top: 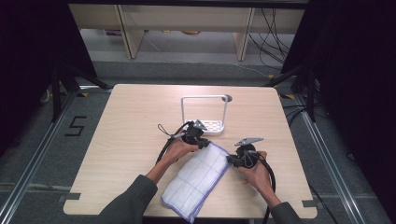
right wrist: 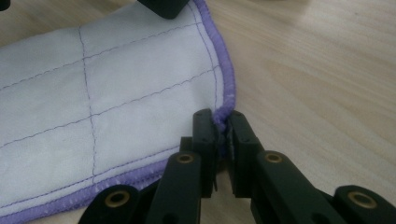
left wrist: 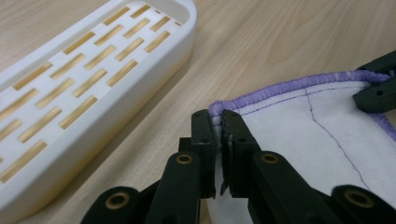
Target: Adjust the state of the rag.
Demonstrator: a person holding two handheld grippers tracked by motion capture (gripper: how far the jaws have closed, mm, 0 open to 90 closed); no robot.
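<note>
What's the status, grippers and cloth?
Left gripper shut on cloth corner. Right gripper shut on the next corner. Cloth flat on table. Rack just behind, clear.

On the pale wooden bench [top: 135, 112], the one standing obstacle is the white slotted plastic tray with a tall white wire hoop handle [top: 205, 110], set far of centre, just beyond the left hand-held gripper [top: 201, 140]. The white quilted cloth with purple edging [top: 198, 179] lies flat across the near middle, between the left and the right hand-held gripper [top: 232, 159]. Bare bench lies open along the left side, the far edge and the right side.
</note>
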